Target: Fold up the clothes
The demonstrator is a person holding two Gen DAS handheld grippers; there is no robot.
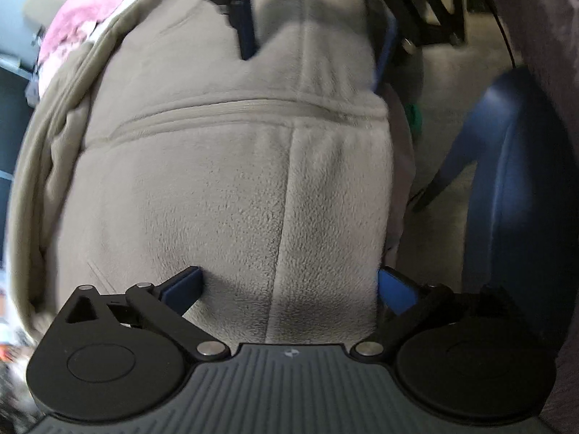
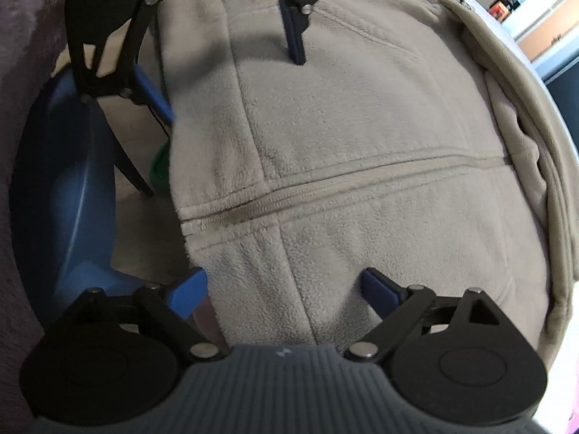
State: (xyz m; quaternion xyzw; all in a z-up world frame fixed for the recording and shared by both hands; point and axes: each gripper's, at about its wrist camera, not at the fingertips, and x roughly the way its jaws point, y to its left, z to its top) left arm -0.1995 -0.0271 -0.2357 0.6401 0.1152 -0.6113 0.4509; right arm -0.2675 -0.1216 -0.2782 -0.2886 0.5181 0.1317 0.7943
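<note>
Left wrist view: left gripper spread wide, blue fingers either side of a fleece fold, pads off the cloth, nothing pinched. Beige fleece filling most of the frame, lying flat, zipper running across from left to right. Vertical seam down the middle toward the camera. Right gripper at the top, facing this way, also spread, one finger tip down on or just above the fleece, the other at the fleece's right edge. Pink cloth at upper left, beyond the fleece. Blue chair at right, below the fleece's edge.

Right wrist view: right gripper spread wide, left finger just off the fleece's near-left edge, right finger over the cloth; nothing gripped. Zipper crossing the frame, end at the left edge of the garment. Left gripper at top, opened out, one finger pointing down at the fleece, the other beside its left edge. Folded beige layers bunched along the right side. Blue chair at left, green object blurred beside the fleece's edge; cannot tell what.
</note>
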